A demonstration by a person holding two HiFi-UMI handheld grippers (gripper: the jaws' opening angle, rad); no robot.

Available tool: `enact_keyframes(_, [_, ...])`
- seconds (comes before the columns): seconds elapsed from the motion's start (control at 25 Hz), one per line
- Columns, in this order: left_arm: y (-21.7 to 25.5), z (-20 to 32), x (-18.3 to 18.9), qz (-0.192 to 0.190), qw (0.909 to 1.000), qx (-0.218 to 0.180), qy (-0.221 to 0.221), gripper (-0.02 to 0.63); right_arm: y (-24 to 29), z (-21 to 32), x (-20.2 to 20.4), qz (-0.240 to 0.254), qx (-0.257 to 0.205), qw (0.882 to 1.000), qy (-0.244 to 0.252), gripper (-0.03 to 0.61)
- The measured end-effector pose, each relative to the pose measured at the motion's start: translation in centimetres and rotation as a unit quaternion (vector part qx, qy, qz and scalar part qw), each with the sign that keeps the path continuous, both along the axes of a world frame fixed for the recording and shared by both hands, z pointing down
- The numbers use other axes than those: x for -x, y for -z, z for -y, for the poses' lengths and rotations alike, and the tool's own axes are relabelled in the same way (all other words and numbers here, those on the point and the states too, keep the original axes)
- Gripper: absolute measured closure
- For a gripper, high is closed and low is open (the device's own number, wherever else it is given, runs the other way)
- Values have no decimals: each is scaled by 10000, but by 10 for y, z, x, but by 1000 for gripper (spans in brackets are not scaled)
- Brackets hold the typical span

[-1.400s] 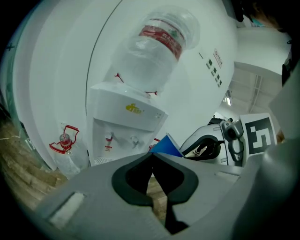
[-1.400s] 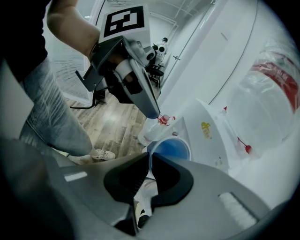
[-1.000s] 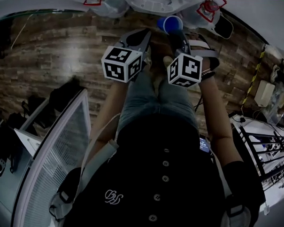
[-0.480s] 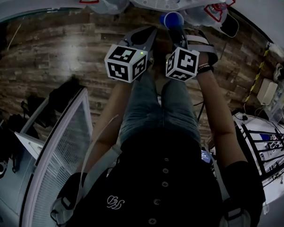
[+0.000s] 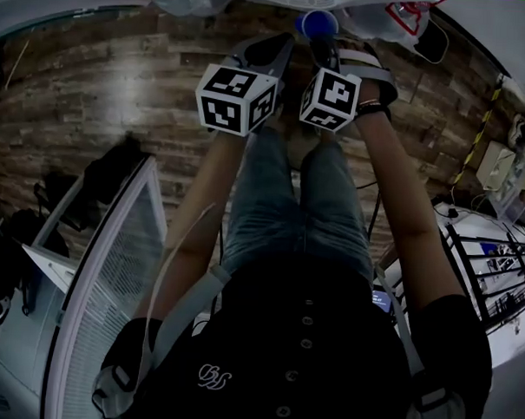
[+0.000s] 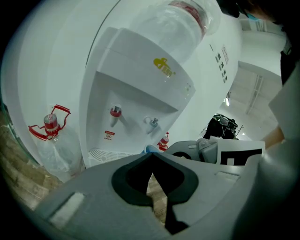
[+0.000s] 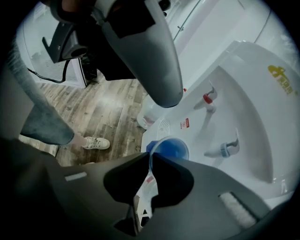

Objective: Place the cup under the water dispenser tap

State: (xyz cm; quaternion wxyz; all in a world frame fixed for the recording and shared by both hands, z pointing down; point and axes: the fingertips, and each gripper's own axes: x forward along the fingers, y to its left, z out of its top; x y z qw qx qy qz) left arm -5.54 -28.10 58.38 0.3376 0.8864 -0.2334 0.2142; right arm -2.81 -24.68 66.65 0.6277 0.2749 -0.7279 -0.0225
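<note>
One blue cup (image 7: 171, 150), rim pinched by right gripper (image 7: 150, 157), near blue tap (image 7: 224, 149)

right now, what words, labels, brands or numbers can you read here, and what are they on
No text reads clearly.
Yellow logo on the dispenser: letters unreadable.
Red-and-white label under the red tap: too small.
White emblem on the shirt: blurred.
Marker cubes: square patterns, no letters.
</note>
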Motion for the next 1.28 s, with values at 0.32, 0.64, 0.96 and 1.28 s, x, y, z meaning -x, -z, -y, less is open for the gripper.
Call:
enact_keyframes(0.32, [-35, 8, -3, 111, 9997, 96, 198, 612, -34, 21, -19, -253, -73, 9996, -96, 554])
enact_keyframes(0.64, [-54, 15, 1, 189, 9992, 48, 340, 612, -48, 50, -26, -256, -330, 9988, -268, 554])
enact_keyframes(0.96, [-64, 18, 2, 226, 9992, 119, 300, 612, -72, 55, -49, -724, -158, 9968, -293, 554])
enact_keyframes(1.28, [-65, 24, 3, 256, 9992, 76, 286, 612, -87, 63, -56, -956, -106, 9950, -255, 554])
